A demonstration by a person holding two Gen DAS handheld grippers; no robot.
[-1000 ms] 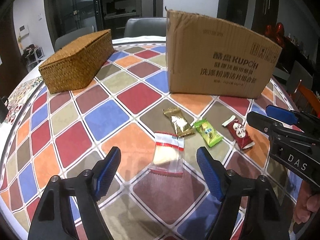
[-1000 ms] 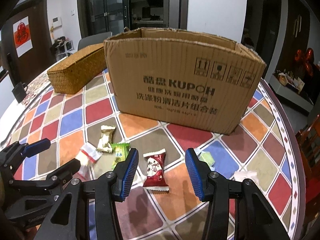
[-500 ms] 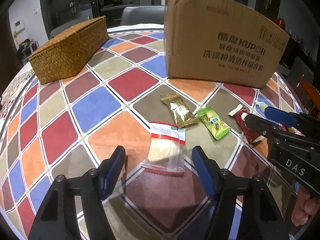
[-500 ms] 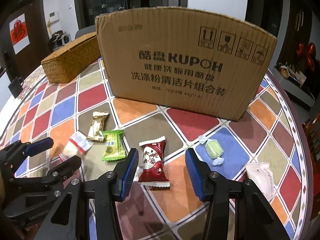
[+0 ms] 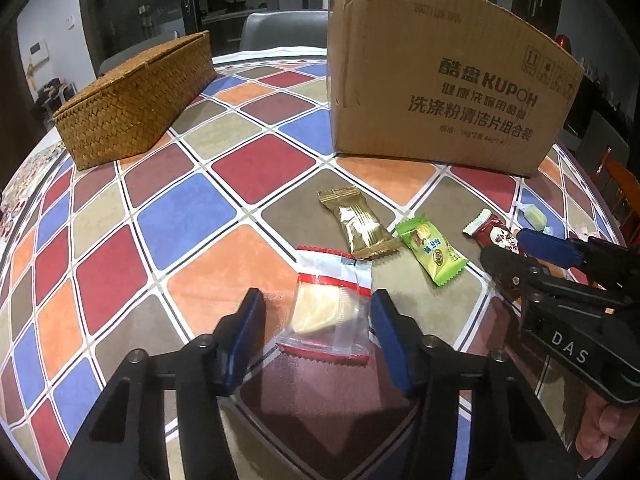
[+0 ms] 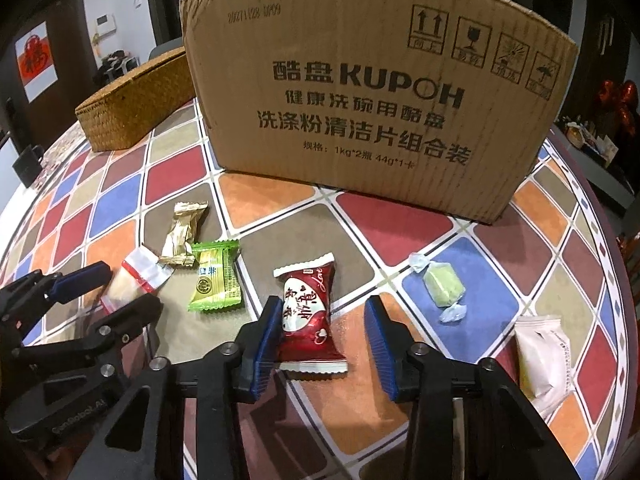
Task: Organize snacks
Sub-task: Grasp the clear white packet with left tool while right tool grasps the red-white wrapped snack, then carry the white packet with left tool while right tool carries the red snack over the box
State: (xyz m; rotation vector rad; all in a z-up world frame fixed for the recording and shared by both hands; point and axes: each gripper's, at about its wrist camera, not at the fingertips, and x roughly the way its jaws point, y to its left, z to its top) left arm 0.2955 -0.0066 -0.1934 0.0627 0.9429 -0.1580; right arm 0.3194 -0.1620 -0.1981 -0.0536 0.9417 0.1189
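Note:
Several snacks lie on the checkered tablecloth (image 5: pixel 192 208). A clear packet with red stripes (image 5: pixel 330 308) lies between the open jaws of my left gripper (image 5: pixel 318 320), low over the table. A dark red snack (image 6: pixel 308 312) lies between the open jaws of my right gripper (image 6: pixel 320 320). A gold packet (image 5: pixel 358 228) and a green packet (image 5: pixel 432 250) lie between them. The right gripper (image 5: pixel 516 250) shows in the left wrist view, and the left gripper (image 6: pixel 116 292) in the right wrist view.
A big cardboard box (image 6: pixel 376 96) stands behind the snacks. A woven basket (image 5: pixel 136 96) sits at the back left. A pale green candy (image 6: pixel 442 284) and a white packet (image 6: pixel 542 352) lie to the right near the table's edge.
Both grippers have moved forward and down. The clear packet now lies between the left jaws and the red snack between the right jaws. Both stay open.

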